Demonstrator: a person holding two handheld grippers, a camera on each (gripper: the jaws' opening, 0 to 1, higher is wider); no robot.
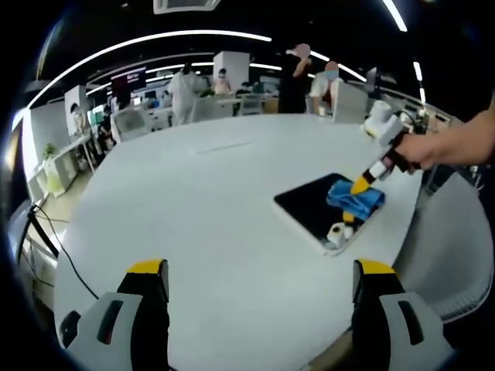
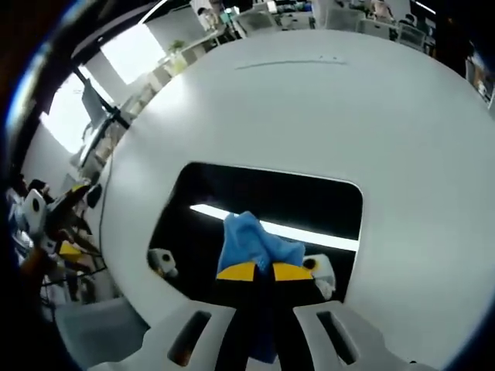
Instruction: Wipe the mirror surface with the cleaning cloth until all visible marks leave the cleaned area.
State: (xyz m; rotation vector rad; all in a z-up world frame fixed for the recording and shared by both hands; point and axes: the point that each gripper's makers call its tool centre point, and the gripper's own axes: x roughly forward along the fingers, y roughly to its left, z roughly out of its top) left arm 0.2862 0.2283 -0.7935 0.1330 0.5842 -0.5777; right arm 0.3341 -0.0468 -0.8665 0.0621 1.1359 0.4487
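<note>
Left gripper view gives us a wide white table (image 1: 209, 209) in an open office, with ceiling light strips overhead, desks and chairs at the far side, and several people standing beyond it. The left gripper (image 1: 259, 297) hangs above the near edge, its yellow-tipped jaws spread wide with nothing between them. Across the table lies the mirror (image 1: 321, 209), a dark rectangular slab with rounded corners, flat on the surface near the right edge. We see a hand (image 1: 421, 148) holding the other tool down onto the blue cleaning cloth (image 1: 356, 197), which sits bunched on the mirror.

From the right gripper view, the right gripper (image 2: 264, 272) has its jaws drawn close together on the cloth (image 2: 255, 243), pinning it to the mirror (image 2: 278, 197) near the closer edge. The glass reflects a bright light strip. We think the pale shapes beside the cloth are reflections of the tool, though that is hard to tell.
</note>
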